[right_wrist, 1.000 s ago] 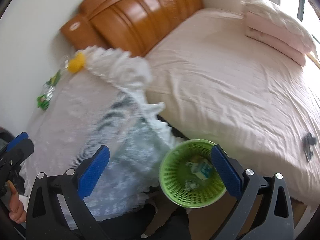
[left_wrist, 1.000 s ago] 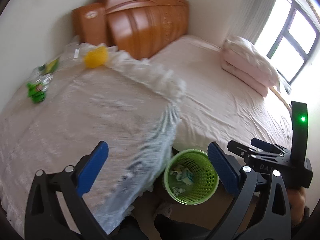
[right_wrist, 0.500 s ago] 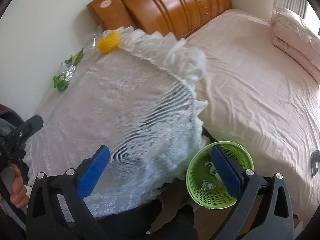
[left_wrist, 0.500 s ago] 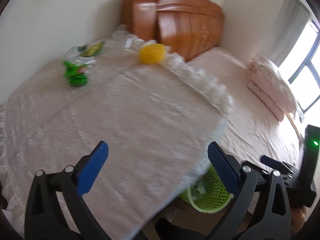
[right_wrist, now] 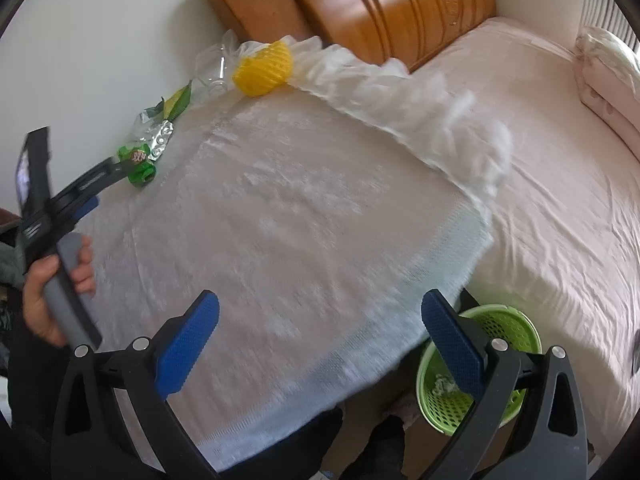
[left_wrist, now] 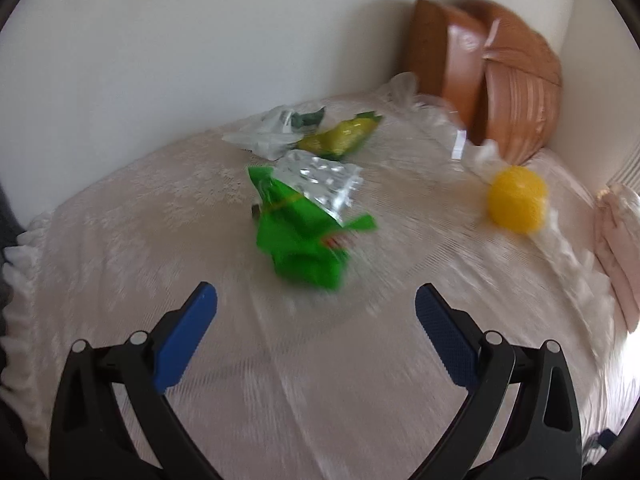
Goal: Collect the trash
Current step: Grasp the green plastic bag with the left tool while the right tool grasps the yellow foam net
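Observation:
A crumpled green wrapper point(left_wrist: 300, 244) with a silver foil inside point(left_wrist: 324, 184) lies on the lace-covered table point(left_wrist: 320, 380). My left gripper point(left_wrist: 316, 320) is open and empty, just short of it. Behind lie a yellow-green wrapper point(left_wrist: 344, 136), a clear plastic bag point(left_wrist: 264, 136) and a yellow foam net point(left_wrist: 516, 200). In the right wrist view my right gripper point(right_wrist: 320, 324) is open and empty over the table's near edge, above the green trash basket point(right_wrist: 476, 392) with scraps in it. The left gripper point(right_wrist: 96, 184) shows there, close to the green wrapper point(right_wrist: 140, 164).
A wooden headboard point(right_wrist: 384, 4) stands against the wall. The pink bed point(right_wrist: 560, 208) lies to the right of the table, with folded bedding point(right_wrist: 608, 80) at its far side. Clear plastic point(right_wrist: 212, 68) sits by the yellow foam net point(right_wrist: 264, 68).
My left gripper has swung left and forward from above the basket to the green wrapper. My right gripper has drifted left over the table; the basket now sits under its right finger.

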Motion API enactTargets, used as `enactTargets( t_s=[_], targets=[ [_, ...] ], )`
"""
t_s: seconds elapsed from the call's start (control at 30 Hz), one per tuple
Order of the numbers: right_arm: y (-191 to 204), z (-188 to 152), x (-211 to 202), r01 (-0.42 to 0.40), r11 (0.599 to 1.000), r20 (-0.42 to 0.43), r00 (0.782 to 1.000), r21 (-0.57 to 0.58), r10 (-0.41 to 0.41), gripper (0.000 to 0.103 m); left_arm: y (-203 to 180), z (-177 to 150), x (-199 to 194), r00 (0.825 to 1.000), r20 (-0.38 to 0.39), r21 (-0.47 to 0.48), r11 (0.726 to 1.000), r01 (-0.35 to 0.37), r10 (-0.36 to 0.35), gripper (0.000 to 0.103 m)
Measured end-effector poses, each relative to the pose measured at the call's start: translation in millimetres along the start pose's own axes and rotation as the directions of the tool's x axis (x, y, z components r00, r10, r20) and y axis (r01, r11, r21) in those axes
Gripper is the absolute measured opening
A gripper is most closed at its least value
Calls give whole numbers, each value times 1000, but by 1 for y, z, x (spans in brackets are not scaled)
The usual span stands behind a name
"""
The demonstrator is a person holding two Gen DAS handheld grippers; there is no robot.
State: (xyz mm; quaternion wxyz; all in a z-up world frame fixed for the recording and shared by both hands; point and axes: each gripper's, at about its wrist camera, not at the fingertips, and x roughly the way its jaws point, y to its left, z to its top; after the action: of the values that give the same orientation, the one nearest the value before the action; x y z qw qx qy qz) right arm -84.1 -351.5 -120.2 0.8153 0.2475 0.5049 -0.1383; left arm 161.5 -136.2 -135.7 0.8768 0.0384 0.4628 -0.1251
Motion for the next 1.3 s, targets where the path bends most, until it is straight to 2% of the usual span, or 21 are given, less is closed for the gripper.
enactTargets(
  t_s=[0.17,0.27,0.33,0.4,0.73,0.97,1.17,1.3],
  targets=[
    [24,24,23,-21,1000,-2,1000,-16,21,100,5,16,39,1000,-11,11,1000,-6,6,95],
    [37,36,33,-30,999,-1,1000,-32,30,100,4,19,49,1000,-23,25,1000,19,-19,83],
    [43,42,37,-39,999,0,999,-39,39,100,4,19,51,999,-31,31,999,40,-39,70],
    [49,48,42,-45,998,2,999,-49,45,100,6,18,52,997,-41,22,998,61,-60,62],
    [63,79,60,-39,992,39,998,-120,44,100,16,14,42,994,-35,-2,994,107,-107,60],
    [70,151,92,44,974,132,991,-222,-14,100,24,9,7,993,-23,-19,994,112,-112,60],
    [82,200,137,100,960,138,988,-260,-66,100,22,1,-18,995,-7,16,994,104,-104,60],
    [85,211,163,126,956,111,989,-265,-100,100,21,-3,-24,992,-24,14,993,121,-121,60]
  ],
)
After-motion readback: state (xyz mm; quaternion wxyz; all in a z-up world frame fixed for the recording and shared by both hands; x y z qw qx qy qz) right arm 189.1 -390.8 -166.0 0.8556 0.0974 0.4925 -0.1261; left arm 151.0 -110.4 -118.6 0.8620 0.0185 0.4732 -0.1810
